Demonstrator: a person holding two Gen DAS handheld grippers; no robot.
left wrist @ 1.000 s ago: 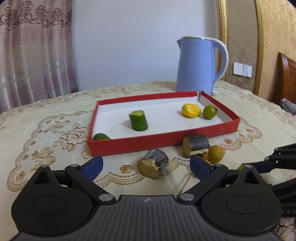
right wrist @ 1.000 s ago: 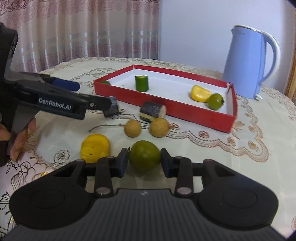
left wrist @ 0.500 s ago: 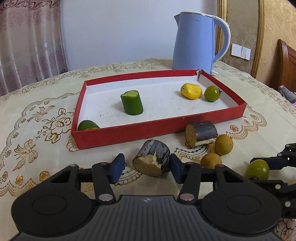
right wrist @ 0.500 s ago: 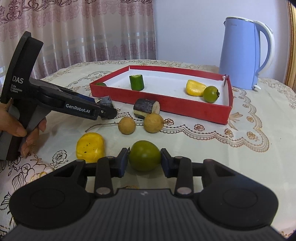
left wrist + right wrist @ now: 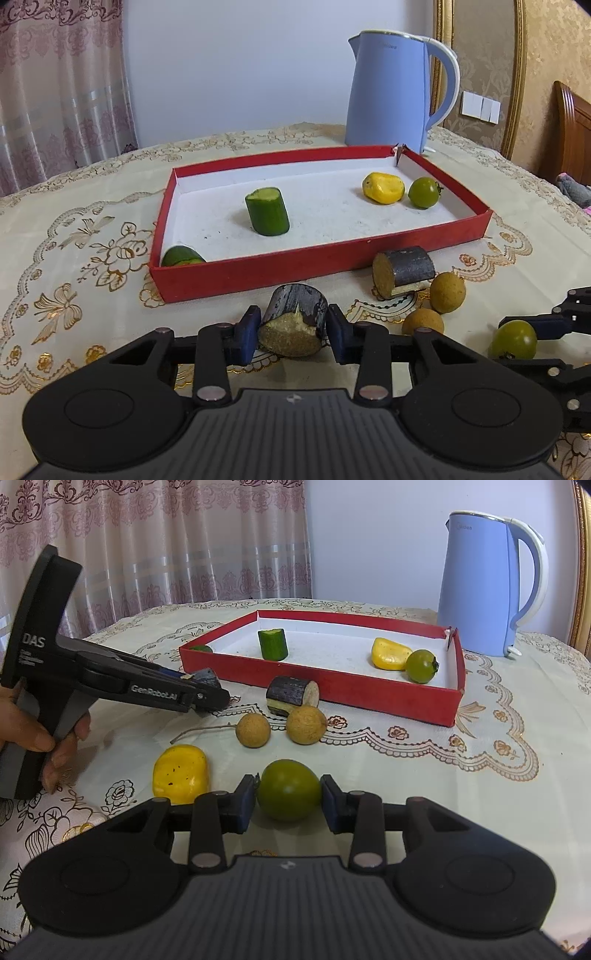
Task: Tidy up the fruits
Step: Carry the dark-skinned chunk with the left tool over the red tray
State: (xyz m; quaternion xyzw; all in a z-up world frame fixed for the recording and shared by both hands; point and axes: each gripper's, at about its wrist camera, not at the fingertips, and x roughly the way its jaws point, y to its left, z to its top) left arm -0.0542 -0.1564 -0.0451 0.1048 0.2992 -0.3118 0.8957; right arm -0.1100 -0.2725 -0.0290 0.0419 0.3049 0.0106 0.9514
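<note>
Rough-cut sugarcane chunk (image 5: 293,325) sits clamped in left gripper (image 5: 291,330); right gripper (image 5: 288,799) pinches smooth green fruit (image 5: 289,789).

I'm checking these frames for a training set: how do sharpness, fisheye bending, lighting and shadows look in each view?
Left wrist view: sharp; light soft and even, faint shadows only; the red tray has bowed edges, and the picture corners are dark. Right wrist view: also sharp, no motion blur on the green fruit between the right gripper fingers; the blue kettle leans with the fisheye; the curtain is bright but not blown out.
</note>
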